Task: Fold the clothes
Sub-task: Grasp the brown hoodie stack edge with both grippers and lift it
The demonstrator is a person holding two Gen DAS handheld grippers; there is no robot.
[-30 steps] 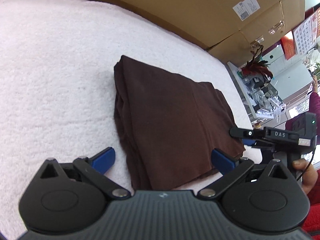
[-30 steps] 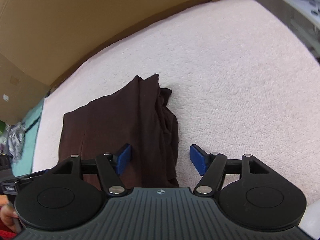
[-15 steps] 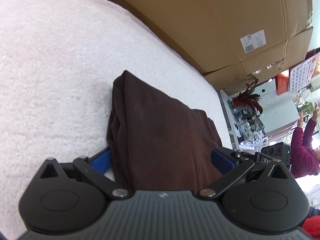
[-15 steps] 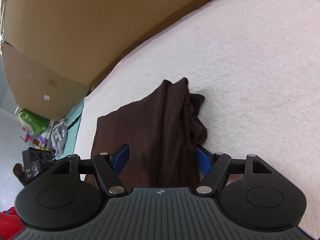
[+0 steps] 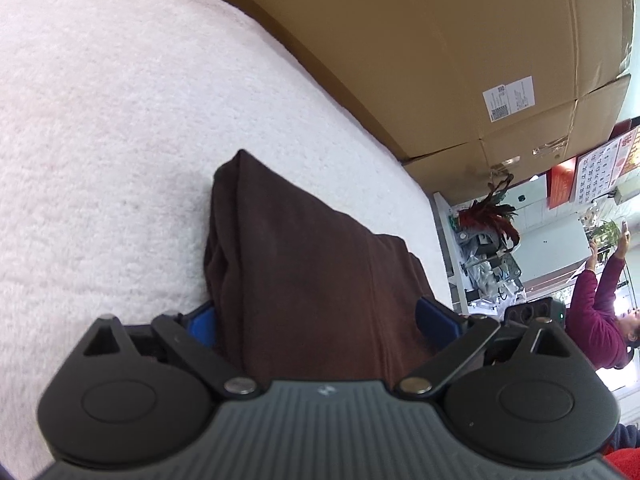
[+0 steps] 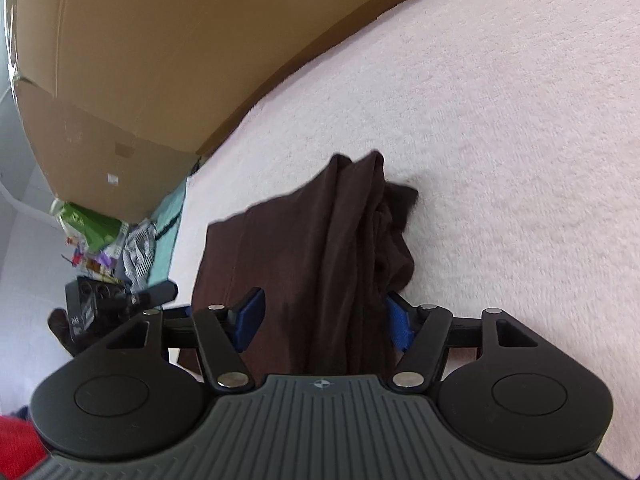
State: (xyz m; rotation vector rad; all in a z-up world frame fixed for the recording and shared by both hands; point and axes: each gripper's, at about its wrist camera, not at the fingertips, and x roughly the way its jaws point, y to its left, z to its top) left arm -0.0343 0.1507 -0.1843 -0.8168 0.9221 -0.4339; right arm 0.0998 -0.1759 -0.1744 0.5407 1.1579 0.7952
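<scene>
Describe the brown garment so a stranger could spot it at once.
Start at the tall cardboard boxes; the fluffy white surface spreads out in front of them. On it lies the folded brown garment, with the open left claw and open right claw each straddling an end. It is the only dark thing on that pale surface.

Your left gripper (image 5: pixel 320 322): black ribbed body, round caps, blue pads, silver pivot screws | your right gripper (image 6: pixel 322 318): same build | red sleeve (image 6: pixel 16 446) at 8 o'clock
</scene>
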